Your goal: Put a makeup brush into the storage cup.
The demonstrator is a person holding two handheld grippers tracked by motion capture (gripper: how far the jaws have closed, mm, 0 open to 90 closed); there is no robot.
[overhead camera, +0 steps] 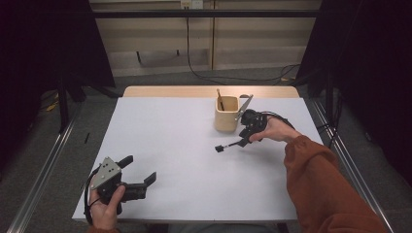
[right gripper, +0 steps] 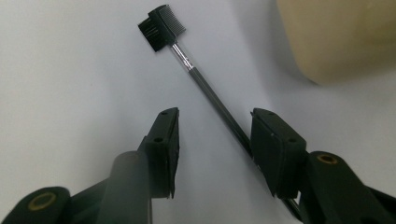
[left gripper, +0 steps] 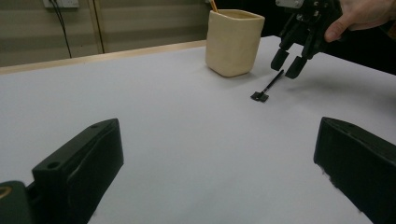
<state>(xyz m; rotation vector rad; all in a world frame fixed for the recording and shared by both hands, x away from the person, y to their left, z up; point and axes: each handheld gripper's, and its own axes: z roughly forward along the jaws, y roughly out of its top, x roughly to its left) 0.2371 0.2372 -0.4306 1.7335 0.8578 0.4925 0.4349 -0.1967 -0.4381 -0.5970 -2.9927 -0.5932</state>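
A small black brush (overhead camera: 229, 145) with a comb head and a thin handle lies flat on the white table (overhead camera: 184, 170), just in front of a beige cup (overhead camera: 227, 116). My right gripper (overhead camera: 246, 137) hangs over the handle's far end, open. In the right gripper view the brush (right gripper: 196, 74) runs up between the jaws of that gripper (right gripper: 215, 119), close against the right one, with the cup (right gripper: 336, 37) at top right. My left gripper (overhead camera: 140, 169) rests near the front left corner, open and holding nothing. The left gripper view (left gripper: 219, 130) looks across at the brush (left gripper: 267, 88), the cup (left gripper: 233, 44) and the right gripper (left gripper: 288, 65).
A wooden stick (overhead camera: 219, 99) stands in the cup, and a grey metal tool (overhead camera: 245, 104) leans from its right rim. A person's orange sleeve (overhead camera: 320, 179) crosses the table's right side. Metal rails (overhead camera: 43, 165) run along both sides, and cables lie on the floor behind.
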